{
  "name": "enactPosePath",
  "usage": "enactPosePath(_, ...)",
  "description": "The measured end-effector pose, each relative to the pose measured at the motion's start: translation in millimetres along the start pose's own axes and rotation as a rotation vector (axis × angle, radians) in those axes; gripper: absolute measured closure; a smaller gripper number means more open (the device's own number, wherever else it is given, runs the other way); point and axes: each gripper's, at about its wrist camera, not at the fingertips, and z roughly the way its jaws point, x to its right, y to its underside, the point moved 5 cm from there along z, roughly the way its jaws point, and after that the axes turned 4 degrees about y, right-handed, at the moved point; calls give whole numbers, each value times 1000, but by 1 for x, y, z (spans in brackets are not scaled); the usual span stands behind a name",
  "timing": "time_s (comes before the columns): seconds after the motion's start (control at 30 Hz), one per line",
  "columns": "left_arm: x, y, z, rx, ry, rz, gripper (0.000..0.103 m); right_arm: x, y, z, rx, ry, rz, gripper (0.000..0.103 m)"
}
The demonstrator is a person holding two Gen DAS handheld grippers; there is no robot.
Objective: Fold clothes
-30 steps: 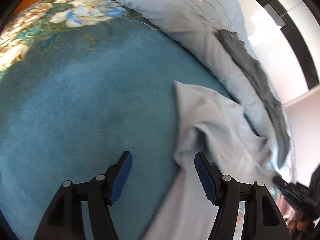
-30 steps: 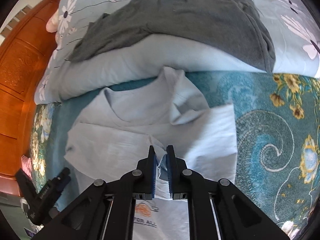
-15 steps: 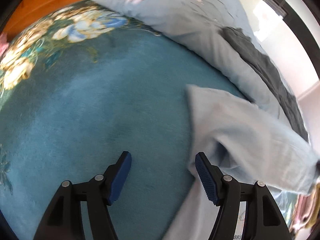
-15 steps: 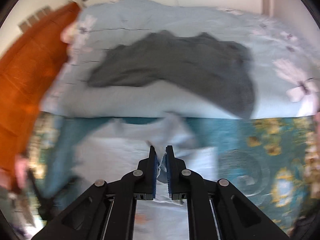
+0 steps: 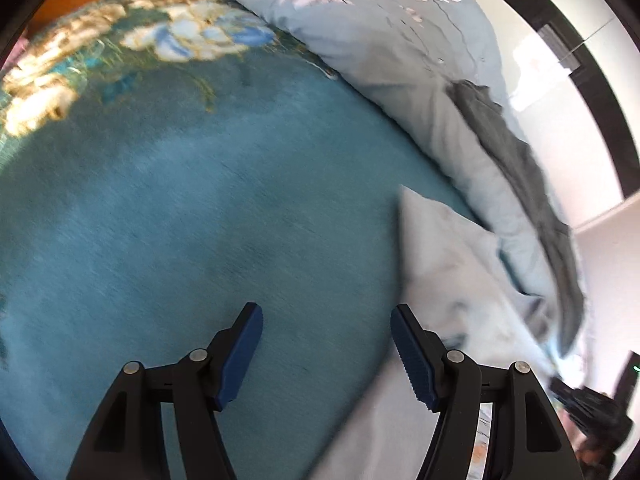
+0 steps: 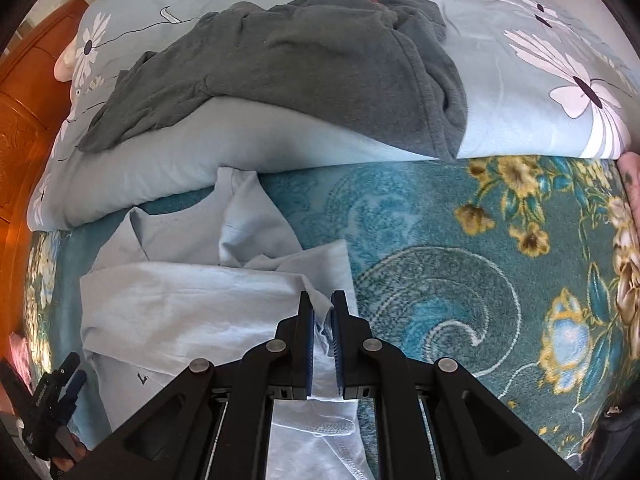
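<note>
Right gripper point(image 6: 322, 312) pinching a bunched edge of the light blue T-shirt point(image 6: 188, 312), lying partly doubled over on the bed's teal floral blanket point(image 6: 460, 272). Left gripper point(image 5: 326, 350) hovering agape over bare blanket, holding nothing. Risking a slip of thin cloth from the narrow pinch, or dragging the unpinned layer askew (no second hold). Dark grey garment point(image 6: 304, 60) draping over the pale floral duvet point(image 6: 520, 92); orange wooden headboard point(image 6: 24, 120) bordering.
</note>
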Motion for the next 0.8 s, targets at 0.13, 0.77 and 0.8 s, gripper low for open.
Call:
enactPosePath(0.13,14,9,-2,-40,33,61,33,-1,-3,0,-5,-23,14,95)
enactPosePath(0.77,13,-3,5,95,-135,148,31,-4,-2,-7,-7,-74,-18,95)
enactPosePath(0.8,9,-1,10,73,-155,151,31,-4,1,-2,-15,-58,-24,95)
